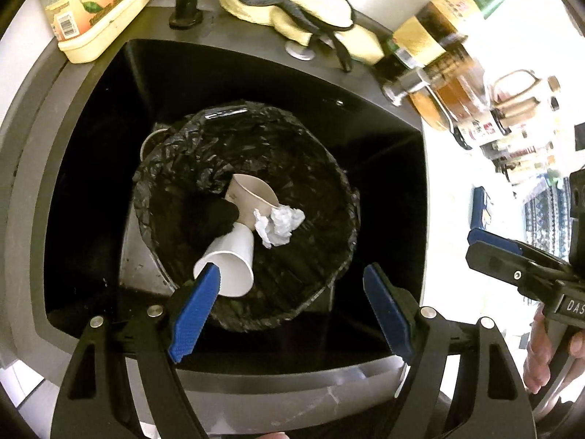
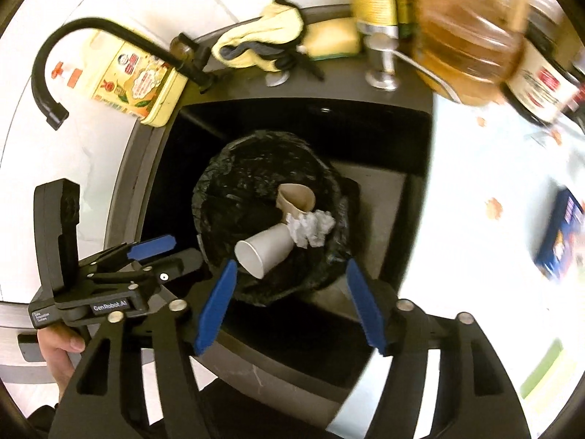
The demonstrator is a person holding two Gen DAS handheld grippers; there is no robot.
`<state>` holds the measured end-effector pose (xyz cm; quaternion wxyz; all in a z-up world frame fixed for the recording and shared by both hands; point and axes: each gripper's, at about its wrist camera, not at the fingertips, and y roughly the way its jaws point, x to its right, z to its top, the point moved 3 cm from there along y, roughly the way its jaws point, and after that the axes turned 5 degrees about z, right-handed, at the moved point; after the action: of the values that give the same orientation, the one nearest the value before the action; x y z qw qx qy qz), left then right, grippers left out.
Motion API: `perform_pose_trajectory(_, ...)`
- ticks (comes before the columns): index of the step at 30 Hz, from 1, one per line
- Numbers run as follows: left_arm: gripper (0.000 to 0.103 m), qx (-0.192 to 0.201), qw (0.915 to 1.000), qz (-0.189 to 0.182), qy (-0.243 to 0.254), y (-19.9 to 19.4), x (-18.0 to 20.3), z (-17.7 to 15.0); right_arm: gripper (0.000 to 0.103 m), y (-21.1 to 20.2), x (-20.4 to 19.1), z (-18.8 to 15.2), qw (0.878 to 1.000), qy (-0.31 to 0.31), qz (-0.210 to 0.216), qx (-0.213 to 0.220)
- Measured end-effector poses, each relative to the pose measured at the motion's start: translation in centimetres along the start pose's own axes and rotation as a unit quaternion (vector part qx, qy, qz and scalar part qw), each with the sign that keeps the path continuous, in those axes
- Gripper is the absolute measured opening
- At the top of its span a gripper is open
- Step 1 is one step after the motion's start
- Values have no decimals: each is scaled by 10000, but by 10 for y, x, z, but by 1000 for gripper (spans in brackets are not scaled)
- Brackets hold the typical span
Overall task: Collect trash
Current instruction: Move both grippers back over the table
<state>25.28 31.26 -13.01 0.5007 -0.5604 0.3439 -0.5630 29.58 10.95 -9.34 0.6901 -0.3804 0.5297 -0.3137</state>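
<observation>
My left gripper (image 1: 292, 314) is wide open and holds nothing. My right gripper (image 2: 292, 307) is wide open too, with nothing in it. Both hang over a bin (image 1: 172, 183) lined with a black bag. The bin sits down in a dark sink (image 1: 91, 109).

In the bin lie a white cup (image 1: 230, 261) on its side, a brown cup (image 1: 252, 194) and a ball of tissue (image 1: 279, 225). The tissue touches both cups.

From the right camera I can read "GenRobot.AI" on my left gripper. From the left camera I see only "DAS" on my right gripper (image 1: 490, 252).

Behind the sink lie a yellow glove (image 1: 292, 3) and a yellow tub (image 1: 98, 11) with writing too small to read. Only the right camera shows the whole bent black tap (image 2: 73, 55) and a blue box (image 2: 559, 237) on the counter. An oil bottle (image 2: 471, 44) stands blurry at the back
</observation>
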Motion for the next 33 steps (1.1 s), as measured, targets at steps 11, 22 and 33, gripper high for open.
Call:
perform_pose_trajectory(11,83,-82,9982,-26,589,5,56,-17,92,-52,85,-55,9935,947,-480,411)
perform_pose_trajectory(22,91,-42,9940,4,1095,14,122,-22,97,-115,190,-116,9671,1821,-1676,597)
perform_pose_trajectory(33,91,-187,9920,80,1244,28,165,-36,97,-125,271,-156,9476,2459,-2015,306)
